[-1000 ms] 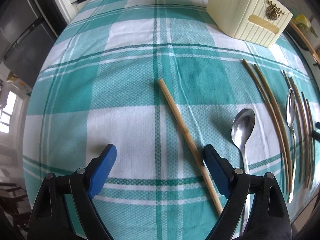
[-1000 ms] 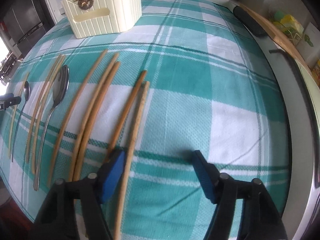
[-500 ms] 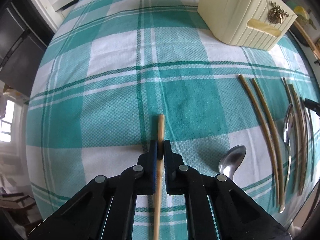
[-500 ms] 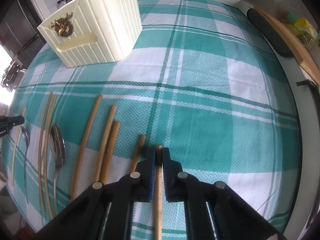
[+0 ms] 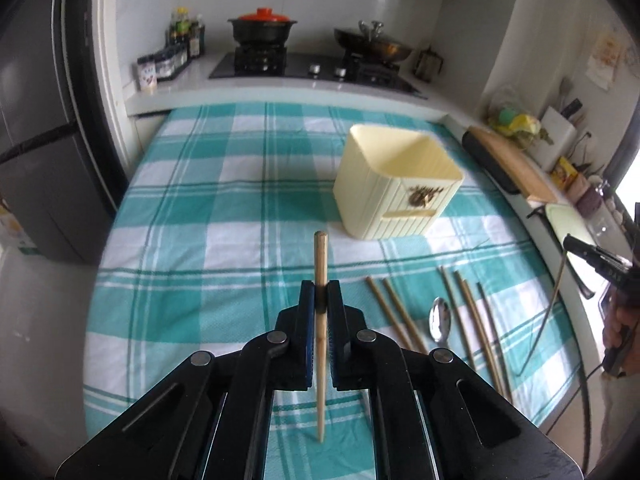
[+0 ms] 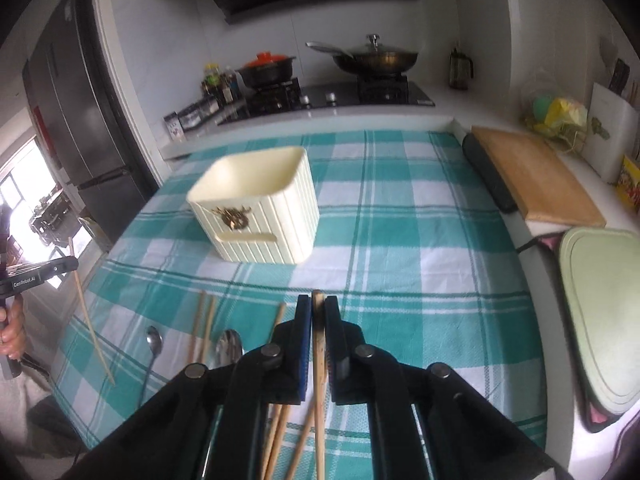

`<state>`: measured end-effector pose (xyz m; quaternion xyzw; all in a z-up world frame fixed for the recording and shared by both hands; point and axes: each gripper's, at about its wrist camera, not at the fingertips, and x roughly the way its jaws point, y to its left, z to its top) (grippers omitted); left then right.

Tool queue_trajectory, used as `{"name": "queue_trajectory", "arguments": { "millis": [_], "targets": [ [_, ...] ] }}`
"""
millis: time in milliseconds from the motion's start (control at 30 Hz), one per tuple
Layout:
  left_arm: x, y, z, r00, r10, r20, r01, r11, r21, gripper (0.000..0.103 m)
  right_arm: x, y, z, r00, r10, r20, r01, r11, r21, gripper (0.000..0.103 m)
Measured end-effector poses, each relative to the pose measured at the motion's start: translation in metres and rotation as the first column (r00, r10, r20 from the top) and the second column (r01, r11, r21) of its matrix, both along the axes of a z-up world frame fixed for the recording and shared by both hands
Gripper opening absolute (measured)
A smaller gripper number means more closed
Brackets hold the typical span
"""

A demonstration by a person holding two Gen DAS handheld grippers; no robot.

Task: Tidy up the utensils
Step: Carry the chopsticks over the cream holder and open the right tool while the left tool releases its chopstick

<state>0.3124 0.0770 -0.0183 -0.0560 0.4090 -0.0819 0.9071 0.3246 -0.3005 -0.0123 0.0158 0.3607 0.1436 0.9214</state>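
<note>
- Left gripper [image 5: 320, 294]: clamped on one chopstick [image 5: 320, 264], frame centre, off the cloth.
- Right gripper [image 6: 318, 308]: clamped on another chopstick [image 6: 319, 360], lower centre.
- Cream holder [image 5: 396, 184]: upper right of centre, on the checked tablecloth [image 5: 200, 240].

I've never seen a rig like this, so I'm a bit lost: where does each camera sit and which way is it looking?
Left wrist: sits on the left gripper, looks forward and down over the table; own jaws shut on a chopstick; the other gripper at right edge.
Right wrist: sits on the right gripper, same direction; jaws shut on a chopstick; a hand at left.
Shared: cream box, checked cloth, stove.
</note>
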Motion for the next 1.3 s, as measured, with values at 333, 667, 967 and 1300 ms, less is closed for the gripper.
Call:
{"name": "queue_trajectory", "arguments": {
  "millis": [333,667,967,1300],
  "targets": [
    [-0.002,-0.001,0.086,0.978,-0.019,0.207,0.032,0.998,-0.057,0.004,-0.004,0.029,0.095,0.964,0.005,0.265,-0.013,1.0,0.029,0.006],
    [0.077,-0.03,0.165,0.915,0.02,0.403,0.025,0.994,-0.105,0.004,0.075,0.076,0.174,0.921,-0.009,0.389,-0.018,0.998,0.067,0.006],
    [0.162,-0.061,0.111,0.953,0.052,0.298,-0.013,0.991,-0.133,0.004,0.154,0.106,0.123,0.962,0.006,0.274,-0.02,0.999,0.05,0.006],
    [0.207,-0.089,0.047,0.994,0.014,0.105,-0.009,0.999,-0.045,0.005,0.204,0.108,0.051,1.0,0.022,0.021,-0.023,0.999,0.026,0.008]
  ]
}}
